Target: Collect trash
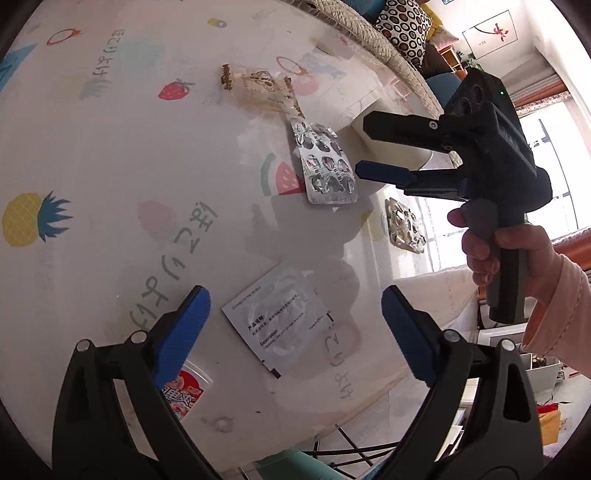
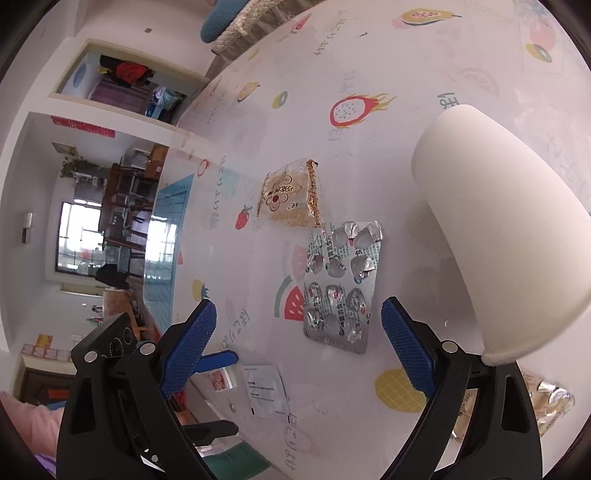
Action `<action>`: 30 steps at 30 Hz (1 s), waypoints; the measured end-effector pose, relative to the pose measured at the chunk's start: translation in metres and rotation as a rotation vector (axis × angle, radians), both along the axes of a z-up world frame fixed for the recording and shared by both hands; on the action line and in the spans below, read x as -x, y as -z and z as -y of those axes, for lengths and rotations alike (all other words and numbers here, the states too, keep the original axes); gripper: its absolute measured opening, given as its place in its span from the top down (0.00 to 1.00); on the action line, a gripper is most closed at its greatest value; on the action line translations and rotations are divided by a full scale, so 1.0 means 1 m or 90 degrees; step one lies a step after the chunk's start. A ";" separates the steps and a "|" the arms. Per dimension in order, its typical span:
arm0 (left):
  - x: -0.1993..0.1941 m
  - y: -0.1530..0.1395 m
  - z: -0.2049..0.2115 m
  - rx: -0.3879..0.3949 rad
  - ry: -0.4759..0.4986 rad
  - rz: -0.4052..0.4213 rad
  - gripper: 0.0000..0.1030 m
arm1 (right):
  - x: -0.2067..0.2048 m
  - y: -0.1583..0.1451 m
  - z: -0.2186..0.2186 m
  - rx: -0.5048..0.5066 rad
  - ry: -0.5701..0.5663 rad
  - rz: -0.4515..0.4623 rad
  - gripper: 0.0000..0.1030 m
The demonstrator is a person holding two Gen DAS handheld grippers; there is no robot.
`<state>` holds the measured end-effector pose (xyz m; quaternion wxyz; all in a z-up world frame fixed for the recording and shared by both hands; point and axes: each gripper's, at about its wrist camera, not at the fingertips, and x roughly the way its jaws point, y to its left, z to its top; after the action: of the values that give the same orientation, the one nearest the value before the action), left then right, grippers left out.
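Observation:
Trash lies on a fruit-print tablecloth (image 1: 110, 166). My left gripper (image 1: 295, 295) is open, its blue fingers on either side of a white wipe sachet (image 1: 280, 317) just below it. Farther on lie a silver blister pack (image 1: 325, 166) and a beige snack wrapper (image 1: 258, 88). My right gripper (image 1: 364, 146), held by a hand in a pink sleeve, hovers open and empty at the blister pack's right edge. In the right wrist view the right gripper (image 2: 299, 310) is open over the near end of the blister pack (image 2: 341, 284), with the wrapper (image 2: 291, 195) beyond and the sachet (image 2: 266, 391) beside the left gripper (image 2: 236, 392).
A white paper cup (image 2: 491, 229) stands close to the right of the blister pack. A second crumpled blister pack (image 1: 404, 229) lies near the table edge. A small red packet (image 1: 186, 391) sits under my left finger. A woven basket (image 1: 369, 33) is at the far side.

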<state>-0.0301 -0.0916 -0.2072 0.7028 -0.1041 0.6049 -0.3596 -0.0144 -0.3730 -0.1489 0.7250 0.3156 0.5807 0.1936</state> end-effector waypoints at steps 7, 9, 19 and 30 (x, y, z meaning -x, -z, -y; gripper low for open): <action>0.003 0.001 -0.006 0.027 0.013 -0.007 0.32 | -0.001 0.003 -0.011 -0.009 -0.013 0.000 0.20; 0.006 0.001 -0.006 0.026 0.021 -0.001 0.33 | 0.000 0.002 -0.013 -0.009 -0.018 0.002 0.21; 0.006 0.004 0.003 0.018 0.018 -0.014 0.68 | 0.001 0.006 -0.010 -0.028 -0.001 -0.005 0.42; 0.012 0.001 0.017 -0.002 0.057 0.003 0.98 | 0.011 0.006 -0.003 -0.021 0.019 -0.004 0.75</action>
<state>-0.0419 -0.1083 -0.2078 0.6877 -0.0751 0.6076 -0.3901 -0.0253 -0.3700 -0.1547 0.7208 0.3367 0.5750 0.1910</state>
